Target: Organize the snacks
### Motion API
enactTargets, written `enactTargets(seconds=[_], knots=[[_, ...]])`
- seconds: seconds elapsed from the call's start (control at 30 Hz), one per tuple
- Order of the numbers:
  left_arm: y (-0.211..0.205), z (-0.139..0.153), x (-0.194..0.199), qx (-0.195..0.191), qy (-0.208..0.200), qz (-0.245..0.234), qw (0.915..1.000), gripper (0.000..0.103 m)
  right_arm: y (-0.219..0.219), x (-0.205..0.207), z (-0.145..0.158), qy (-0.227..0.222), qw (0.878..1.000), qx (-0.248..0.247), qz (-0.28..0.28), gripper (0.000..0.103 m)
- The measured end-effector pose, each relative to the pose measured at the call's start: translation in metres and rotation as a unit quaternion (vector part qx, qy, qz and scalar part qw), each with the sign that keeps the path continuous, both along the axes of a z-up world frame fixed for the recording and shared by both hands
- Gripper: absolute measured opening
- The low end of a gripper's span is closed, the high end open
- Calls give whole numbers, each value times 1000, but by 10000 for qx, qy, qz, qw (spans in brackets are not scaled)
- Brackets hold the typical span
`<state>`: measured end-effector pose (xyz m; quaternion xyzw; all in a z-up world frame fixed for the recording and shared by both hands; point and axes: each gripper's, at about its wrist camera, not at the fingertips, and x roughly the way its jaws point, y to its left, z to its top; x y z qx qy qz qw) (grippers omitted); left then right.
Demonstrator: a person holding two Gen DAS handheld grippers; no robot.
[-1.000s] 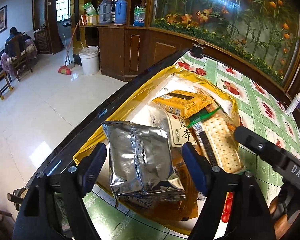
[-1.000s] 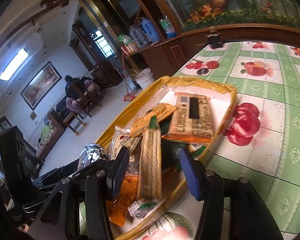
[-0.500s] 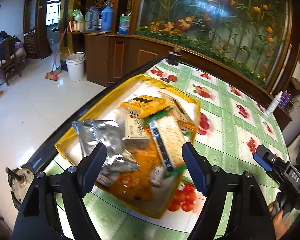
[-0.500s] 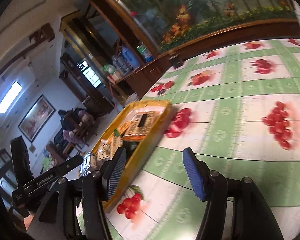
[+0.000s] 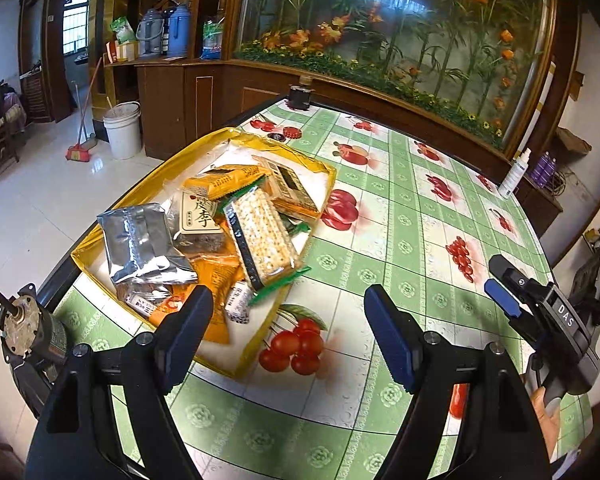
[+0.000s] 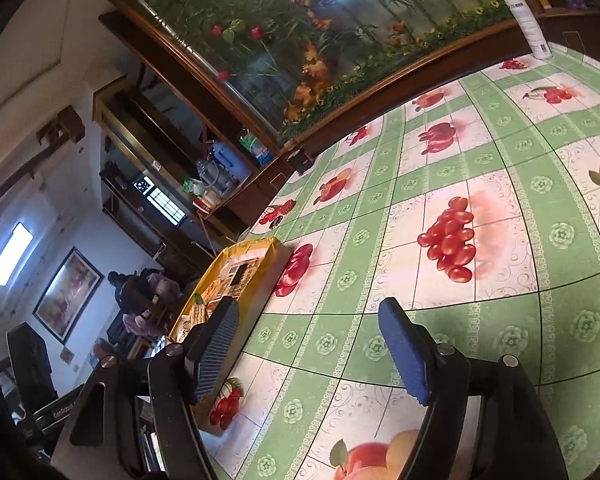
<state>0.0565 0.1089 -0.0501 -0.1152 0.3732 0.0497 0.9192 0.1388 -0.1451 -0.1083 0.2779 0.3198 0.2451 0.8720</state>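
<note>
Left wrist view: snack packets lie heaped in the yellow tray (image 5: pixel 100 240) at about ten o'clock from the frame centre, near the table edge. A silver foil bag (image 5: pixel 144 244) sits at the tray's near-left, a cracker pack (image 5: pixel 262 236) lies aslant across the middle, orange packets (image 5: pixel 224 178) behind it, and a white labelled packet (image 5: pixel 200 216) between. The cracker pack's green end overhangs the tray rim at four o'clock.

Left gripper (image 5: pixel 288 332): jaws well apart, nothing between them, above bare tablecloth (image 5: pixel 400 216) just beside the tray. Right gripper (image 6: pixel 308 344): jaws have just been opening, nothing between them; it stands well apart from the tray, which shows at nine o'clock in the right wrist view.

A white spray bottle (image 5: pixel 514 174) stands at the table's far edge, two o'clock. A white bucket (image 5: pixel 123 130) and broom (image 5: pixel 80 148) are on the floor beyond.

Judgement: all visible snacks are in the tray, none loose on the cloth. Gathering appears done; the heap is untidy, so straightening may remain.
</note>
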Motion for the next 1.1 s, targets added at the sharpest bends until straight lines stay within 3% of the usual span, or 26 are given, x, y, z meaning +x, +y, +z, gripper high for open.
enactTargets(seconds=[0.2,0.5,0.8,0.9,1.1], knots=[[-13,0,0,-24,39,-136,9999,78,-6,-13,-1,-50,10000,-77,-35,81],[-39,-10,10,-108,261,-462,9985,78,-36,-31,-5,-41,9991,-292,-302,82],[-73,-15,13,18,360,-767,9964,78,-80,-51,-7,-145,9968,13,-782,84],[-79,-20,21,27,565,-798,9952,78,-84,-51,-8,-122,9965,145,-818,85],[-83,-18,22,71,533,-735,9958,78,-81,-58,0,-326,9962,88,-809,85]])
